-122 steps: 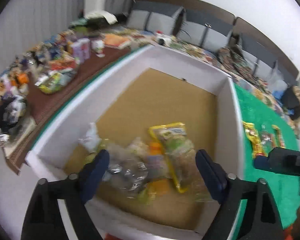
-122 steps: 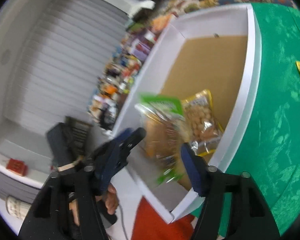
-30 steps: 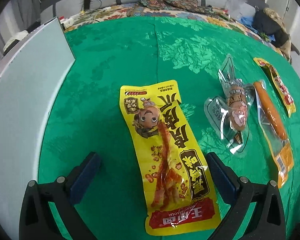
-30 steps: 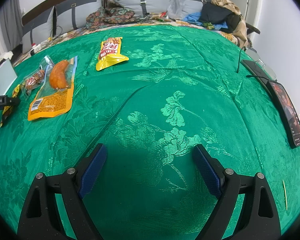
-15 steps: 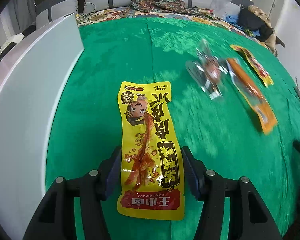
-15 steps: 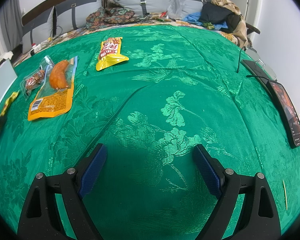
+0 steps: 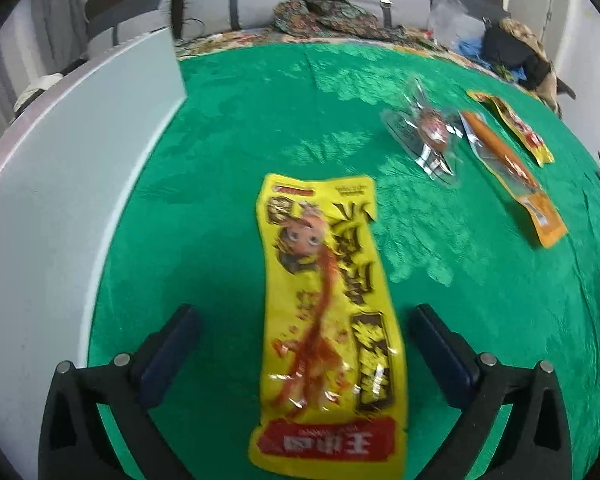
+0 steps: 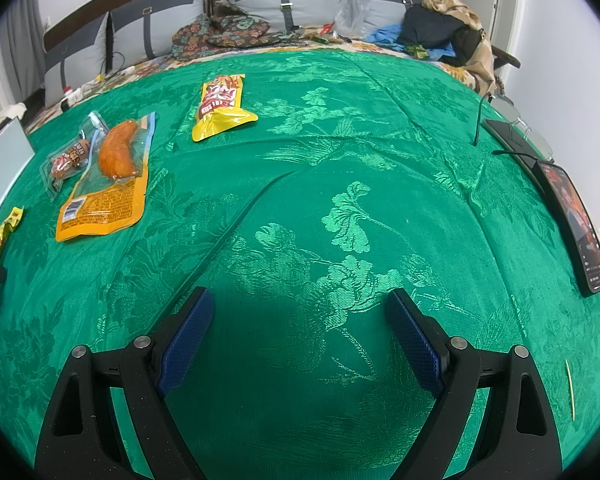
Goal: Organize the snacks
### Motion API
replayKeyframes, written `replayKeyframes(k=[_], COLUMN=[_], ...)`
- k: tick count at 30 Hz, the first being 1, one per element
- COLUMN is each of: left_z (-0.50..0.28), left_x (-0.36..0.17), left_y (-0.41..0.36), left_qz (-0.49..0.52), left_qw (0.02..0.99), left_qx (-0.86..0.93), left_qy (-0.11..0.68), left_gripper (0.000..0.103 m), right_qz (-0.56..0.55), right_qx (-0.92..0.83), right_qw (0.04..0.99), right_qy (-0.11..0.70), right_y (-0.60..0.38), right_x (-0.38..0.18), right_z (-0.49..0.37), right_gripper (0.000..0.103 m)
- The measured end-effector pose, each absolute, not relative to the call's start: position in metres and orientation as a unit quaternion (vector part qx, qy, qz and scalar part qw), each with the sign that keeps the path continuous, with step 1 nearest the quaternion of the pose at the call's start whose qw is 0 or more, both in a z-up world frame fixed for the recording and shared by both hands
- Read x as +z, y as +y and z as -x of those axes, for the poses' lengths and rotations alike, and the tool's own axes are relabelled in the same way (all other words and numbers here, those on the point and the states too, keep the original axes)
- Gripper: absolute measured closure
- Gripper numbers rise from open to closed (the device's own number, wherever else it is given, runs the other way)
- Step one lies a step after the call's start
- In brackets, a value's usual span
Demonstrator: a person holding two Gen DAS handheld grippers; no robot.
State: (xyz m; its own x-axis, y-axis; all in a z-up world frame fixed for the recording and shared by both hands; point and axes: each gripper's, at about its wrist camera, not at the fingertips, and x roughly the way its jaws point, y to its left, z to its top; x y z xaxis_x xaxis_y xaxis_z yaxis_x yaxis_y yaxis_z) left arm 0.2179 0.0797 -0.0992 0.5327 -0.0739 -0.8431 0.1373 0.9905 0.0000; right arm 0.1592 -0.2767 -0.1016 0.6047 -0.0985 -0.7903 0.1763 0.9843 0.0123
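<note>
A long yellow snack packet with a cartoon face lies flat on the green cloth, between the fingers of my left gripper, which is open and straddles its near half. The same packet shows edge-on at the far left of the right wrist view. Further off lie a clear sausage packet, an orange sausage packet and a small yellow packet. My right gripper is open and empty over bare cloth. The white box wall stands to the left.
A phone and cables lie at the table's right edge. Cushions, clothes and bags line the sofa behind the table. A toothpick lies on the cloth at right.
My left gripper's jaws, narrowed around the yellow packet half a second ago, have opened wide again. The view has tilted slightly. The right gripper has not moved.
</note>
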Motion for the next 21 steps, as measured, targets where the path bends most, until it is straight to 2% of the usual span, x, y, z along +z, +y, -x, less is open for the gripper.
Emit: replayKeyframes(k=[6,21], left_z=[-0.2151,-0.2155], left_x=[-0.1017,-0.1022], left_y=[0.0835,0.0835], left_qz=[-0.033,-0.033], left_qw=[0.887,0.887], left_qx=[-0.061,-0.061], left_qy=[0.457,0.457], left_gripper=[0.000,0.000], right_qz=[-0.045,-0.046], right_qx=[-0.077,-0.076], right_qw=[0.895,0.894], right_qy=[0.438,0.438], right_y=[-0.2768,-0.2772], right_x=[-0.1017,-0.1018], right_z=[-0.1593,-0.1589], right_gripper=[0.012,0.012])
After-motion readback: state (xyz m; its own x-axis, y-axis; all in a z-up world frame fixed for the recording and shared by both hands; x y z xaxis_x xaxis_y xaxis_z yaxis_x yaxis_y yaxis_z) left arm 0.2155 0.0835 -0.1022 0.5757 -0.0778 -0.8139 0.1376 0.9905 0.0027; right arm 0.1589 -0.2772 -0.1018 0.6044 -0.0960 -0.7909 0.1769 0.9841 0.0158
